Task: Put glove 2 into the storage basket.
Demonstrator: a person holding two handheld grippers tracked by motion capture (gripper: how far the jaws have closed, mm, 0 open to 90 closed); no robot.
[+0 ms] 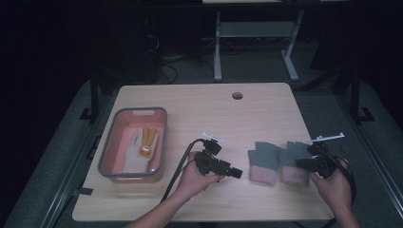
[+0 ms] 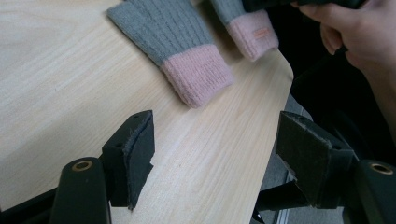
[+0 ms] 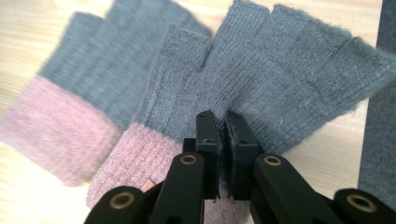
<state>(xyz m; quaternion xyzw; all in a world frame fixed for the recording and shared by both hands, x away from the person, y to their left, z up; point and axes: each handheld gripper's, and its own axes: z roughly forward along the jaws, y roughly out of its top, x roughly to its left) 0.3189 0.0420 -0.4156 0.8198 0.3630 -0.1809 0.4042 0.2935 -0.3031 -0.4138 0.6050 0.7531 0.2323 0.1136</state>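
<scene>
Dim room, pale wood table (image 1: 199, 102) with a grey-rimmed pink bin (image 1: 111, 142) beyond the left gripper (image 1: 236, 173), whose jaws gape on nothing, near glove (image 1: 263, 161) just ahead, while the right gripper (image 3: 220, 121) pinches a fold of the far glove (image 3: 280, 70) directly under it.
</scene>
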